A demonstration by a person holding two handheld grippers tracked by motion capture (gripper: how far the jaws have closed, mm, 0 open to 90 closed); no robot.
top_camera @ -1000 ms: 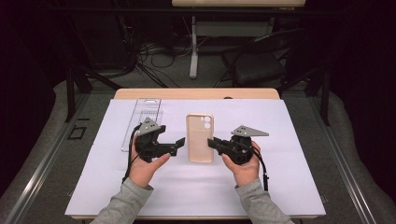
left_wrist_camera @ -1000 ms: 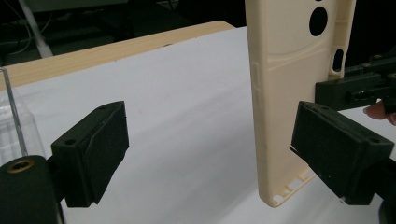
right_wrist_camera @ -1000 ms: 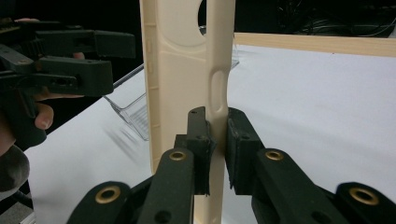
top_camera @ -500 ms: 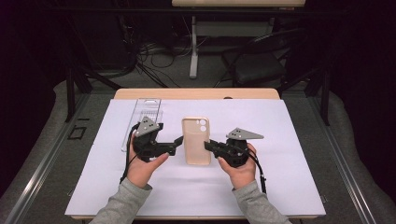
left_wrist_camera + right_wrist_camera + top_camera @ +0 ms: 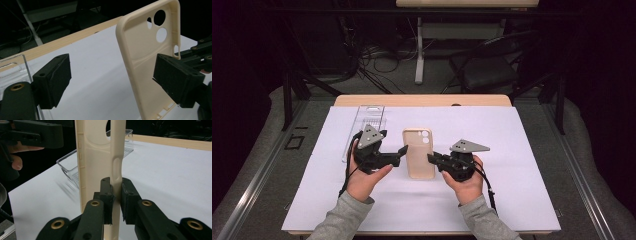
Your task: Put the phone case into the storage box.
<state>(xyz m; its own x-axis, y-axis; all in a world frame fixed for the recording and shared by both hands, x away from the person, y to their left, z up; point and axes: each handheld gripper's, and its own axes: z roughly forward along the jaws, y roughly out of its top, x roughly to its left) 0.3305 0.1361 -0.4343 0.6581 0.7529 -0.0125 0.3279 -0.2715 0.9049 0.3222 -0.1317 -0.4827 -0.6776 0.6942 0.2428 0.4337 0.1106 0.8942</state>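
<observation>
the right gripper (image 5: 116, 197) pinches only the phone case's (image 5: 418, 152) thin side wall; the left gripper (image 5: 112, 82) gapes wide around it, so the case may twist free.

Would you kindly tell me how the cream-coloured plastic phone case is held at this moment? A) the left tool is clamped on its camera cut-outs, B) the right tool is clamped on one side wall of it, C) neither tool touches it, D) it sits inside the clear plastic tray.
B: the right tool pinches the side wall of the cream-coloured plastic phone case, while the left tool stands open.
</observation>
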